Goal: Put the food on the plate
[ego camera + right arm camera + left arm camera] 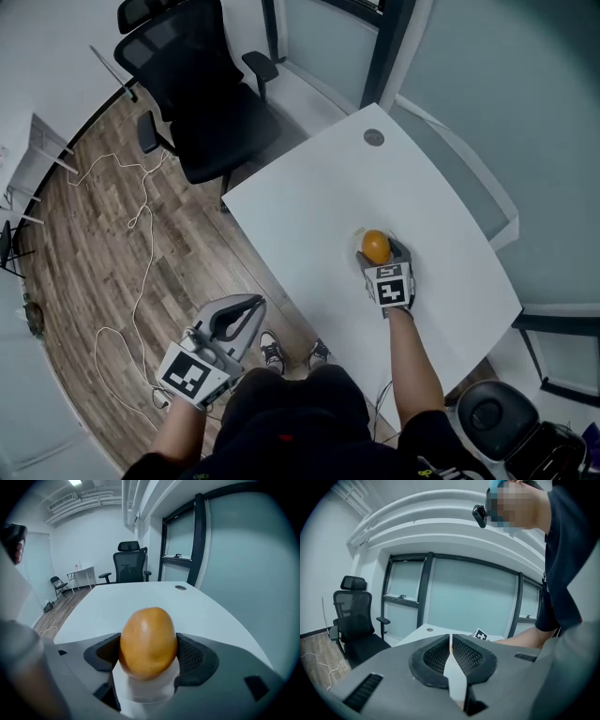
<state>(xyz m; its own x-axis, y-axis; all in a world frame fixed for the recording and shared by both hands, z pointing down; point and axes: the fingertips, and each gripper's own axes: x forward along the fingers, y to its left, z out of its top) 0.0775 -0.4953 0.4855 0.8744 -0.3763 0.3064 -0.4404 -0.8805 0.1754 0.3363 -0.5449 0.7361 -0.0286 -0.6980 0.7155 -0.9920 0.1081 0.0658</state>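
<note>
An orange, egg-shaped fruit (375, 246) is held just above the white table (309, 206), near its right side. My right gripper (378, 255) is shut on it; in the right gripper view the fruit (147, 639) fills the gap between the black pads (197, 657). My left gripper (249, 305) hangs off the table's near left edge, over the wooden floor. Its jaws are pressed together with nothing between them (450, 643). I see no plate in any view.
A black office chair (202, 103) stands at the table's far left corner. A white cable (141, 281) trails over the floor. A round grommet (374, 138) sits at the table's far end. Glass walls (487, 112) run behind and to the right.
</note>
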